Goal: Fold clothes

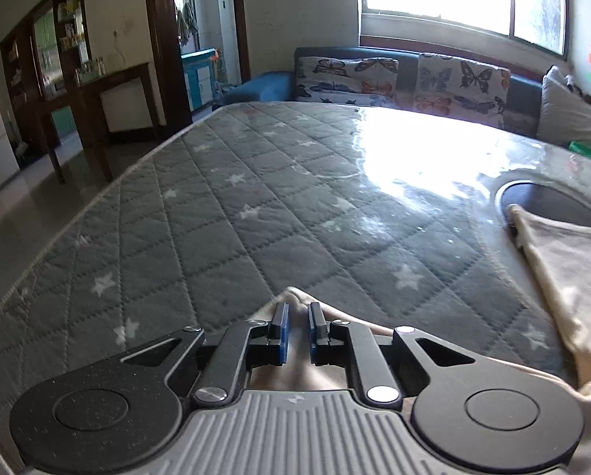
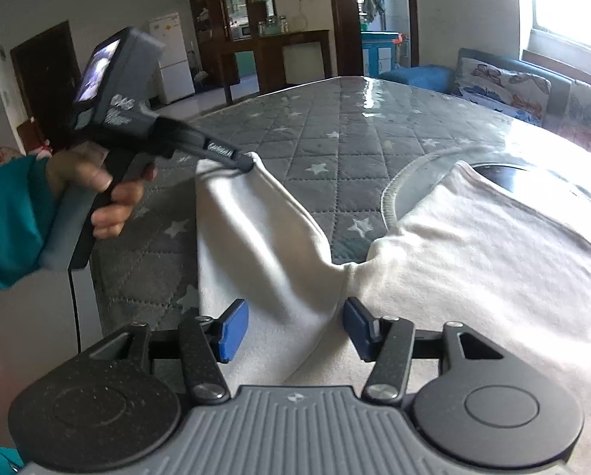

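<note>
Your left gripper (image 2: 244, 164) pinches the cuff of the white garment (image 2: 473, 245), probably firmly; your right gripper (image 2: 295, 330) gapes over its underarm. It lies soft and limp on the quilted table (image 2: 295, 126); grip seams.

Ahead we find bare quilted mattress (image 1: 224, 206); white garment (image 2: 473, 261) covers our right; sofa (image 1: 406, 79) blocks beyond.

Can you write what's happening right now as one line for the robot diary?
step: folding sleeve | left gripper: pinching sleeve end, lifted | right gripper: open over white shirt | surface: star quilt
</note>
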A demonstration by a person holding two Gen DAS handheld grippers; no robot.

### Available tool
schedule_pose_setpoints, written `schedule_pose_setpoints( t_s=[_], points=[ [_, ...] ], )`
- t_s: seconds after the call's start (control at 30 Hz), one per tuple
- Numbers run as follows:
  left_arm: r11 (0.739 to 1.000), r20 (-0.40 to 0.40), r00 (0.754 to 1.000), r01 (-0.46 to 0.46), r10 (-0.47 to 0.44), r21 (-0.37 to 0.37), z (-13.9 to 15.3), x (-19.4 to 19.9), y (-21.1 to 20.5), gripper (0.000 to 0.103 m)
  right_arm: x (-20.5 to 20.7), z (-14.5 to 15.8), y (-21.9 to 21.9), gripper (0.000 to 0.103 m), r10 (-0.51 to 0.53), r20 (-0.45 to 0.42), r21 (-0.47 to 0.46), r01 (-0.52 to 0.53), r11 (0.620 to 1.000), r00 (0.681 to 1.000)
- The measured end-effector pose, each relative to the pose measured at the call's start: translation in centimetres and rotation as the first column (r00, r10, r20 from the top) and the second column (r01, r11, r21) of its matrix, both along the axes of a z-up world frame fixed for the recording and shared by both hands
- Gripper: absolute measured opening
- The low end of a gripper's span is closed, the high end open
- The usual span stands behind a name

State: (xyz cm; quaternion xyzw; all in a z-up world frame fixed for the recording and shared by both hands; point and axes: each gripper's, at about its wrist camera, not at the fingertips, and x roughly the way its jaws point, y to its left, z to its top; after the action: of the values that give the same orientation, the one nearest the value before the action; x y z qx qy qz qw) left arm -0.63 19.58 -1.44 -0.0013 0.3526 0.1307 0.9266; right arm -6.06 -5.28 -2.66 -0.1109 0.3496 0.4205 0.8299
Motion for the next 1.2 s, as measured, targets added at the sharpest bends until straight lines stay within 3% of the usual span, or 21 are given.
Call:
schedule_pose_setpoints(
  t_s=[0.1,0.2,0.4,0.6,0.73,0.93,1.0,1.2],
  points=[
    [1.0,-0.005,1.0,-0.001,0.001,0.019,-0.1,0.3,-0.2,0.013,0.0,0.3,0.2,0.058,-0.005,0.009,0.003,0.005,1.0,1.0],
    [1.0,-0.001,1.0,-0.005,0.005,0.014,-0.1,0.2,0.0,0.014,0.0,0.4,0.5,0.07,-0.011,0.008,0.003,0.011,1.0,1.0],
    [1.0,-0.003,1.0,-0.009,0.009,0.008,0.1,0.2,0.0,0.014,-0.3,0.0,1.1,0.075,-0.007,0.013,-0.03,0.007,1.0,1.0],
    [1.0,0.041,0.999,0.018,-0.017,-0.012,1.6,-1.1,-1.0,0.017,-0.5,1.2,0.0,0.085,-0.044,0.024,0.019,0.043,0.999,0.999],
    [0.999,0.039,0.998,0.05,-0.049,-0.017,1.5,-1.5,-1.6,0.021,-0.6,1.5,-1.0,0.099,-0.089,0.034,0.027,0.088,0.996,0.995],
    [1.0,0.005,1.0,0.028,-0.028,-0.011,0.3,-0.8,-1.4,0.022,-0.2,0.6,-1.9,0.103,-0.133,-0.012,-0.014,0.133,0.991,0.991],
    [1.0,0.006,1.0,0.022,-0.022,-0.001,0.0,-1.0,-1.2,0.029,0.0,0.3,-2.0,0.103,-0.139,-0.043,-0.021,0.138,0.99,0.989],
    [1.0,0.002,1.0,0.009,-0.009,0.008,0.0,-1.0,-0.8,0.03,-0.4,-0.3,-1.9,0.103,-0.153,-0.038,-0.038,0.151,0.988,0.988]
  ],
)
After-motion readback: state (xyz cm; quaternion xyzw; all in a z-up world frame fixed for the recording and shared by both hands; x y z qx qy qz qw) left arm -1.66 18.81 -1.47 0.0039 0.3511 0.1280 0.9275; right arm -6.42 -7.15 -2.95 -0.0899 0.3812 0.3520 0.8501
